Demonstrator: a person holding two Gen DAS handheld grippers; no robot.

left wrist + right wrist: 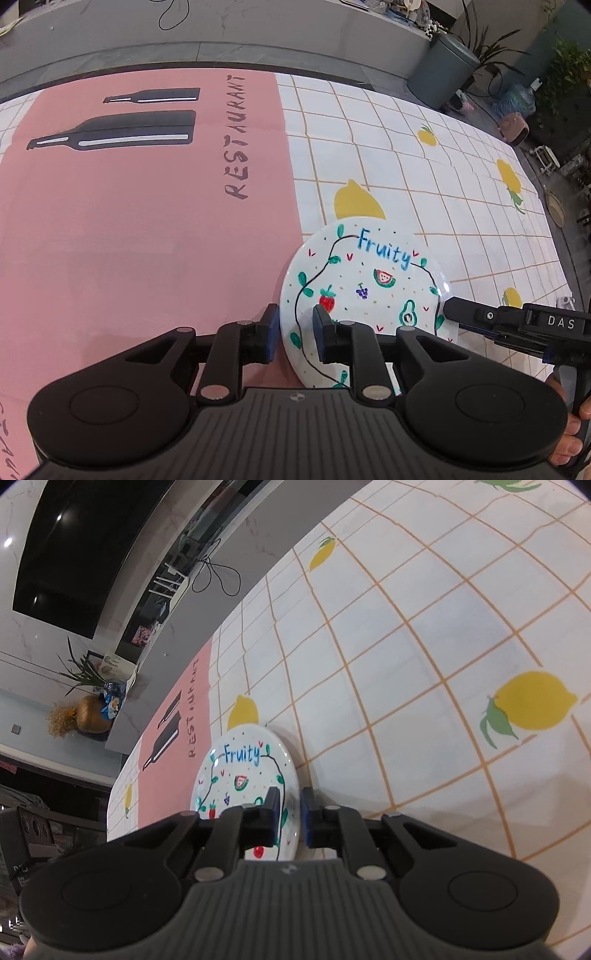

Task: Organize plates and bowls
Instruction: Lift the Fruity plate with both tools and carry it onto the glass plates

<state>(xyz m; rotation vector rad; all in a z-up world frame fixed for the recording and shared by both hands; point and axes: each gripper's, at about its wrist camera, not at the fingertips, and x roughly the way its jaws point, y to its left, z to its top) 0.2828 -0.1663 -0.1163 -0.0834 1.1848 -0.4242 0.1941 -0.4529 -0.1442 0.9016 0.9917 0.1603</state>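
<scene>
Where both grippers pinch its rim, white fruit-painted "Fruity" plate (365,280).

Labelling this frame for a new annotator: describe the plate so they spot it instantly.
Find the table cover where the pink "RESTAURANT" panel meets the white grid cloth with yellow lemons. On that seam, just below a lemon, sits a round white ceramic plate. It is the only dish, lettered "Fruity" in blue with painted fruits, both grippers at its rim.
</scene>
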